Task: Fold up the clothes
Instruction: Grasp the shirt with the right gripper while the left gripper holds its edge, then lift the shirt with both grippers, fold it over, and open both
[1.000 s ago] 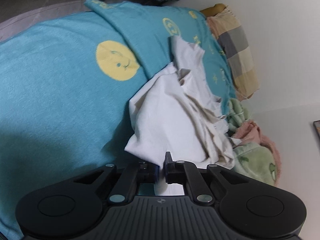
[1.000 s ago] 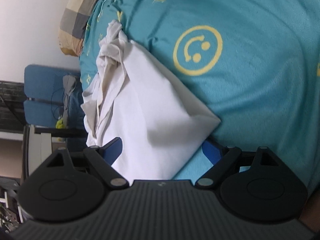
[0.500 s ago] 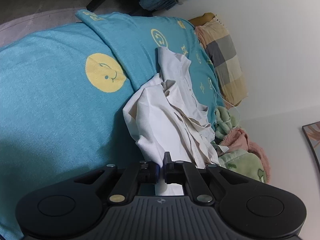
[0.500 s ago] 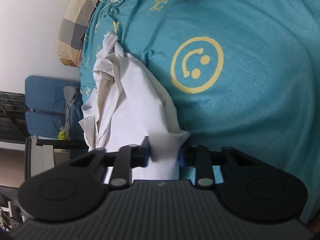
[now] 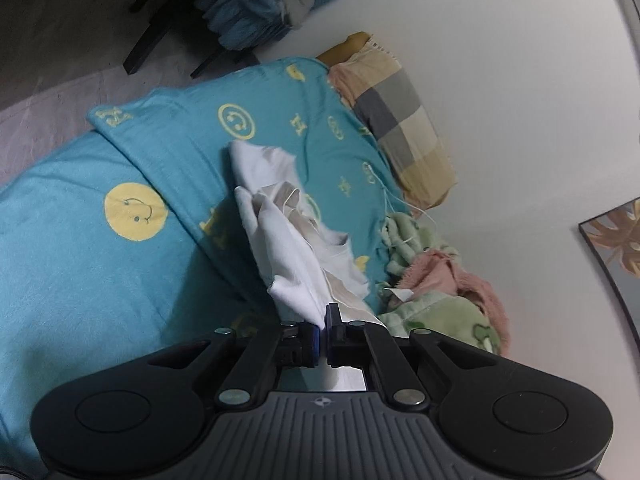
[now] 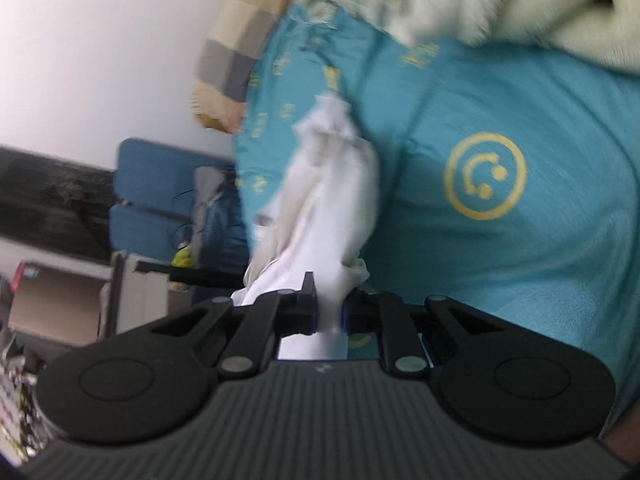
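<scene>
White garment (image 5: 296,256), light, limp, bunched, pinched at one edge by left hand-held gripper (image 5: 323,330) and right hand-held gripper (image 6: 330,312) above bed (image 5: 80,272); best gripped at corners or hems.

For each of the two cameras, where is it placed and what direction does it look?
Left wrist: sits on the left tongs, facing along the teal blanket toward the wall; its fingers pinch the white garment.
Right wrist: sits on the right tongs, facing across the bed toward a blue chair; blurred.
Shared: garment, blanket, checked pillow.
</scene>
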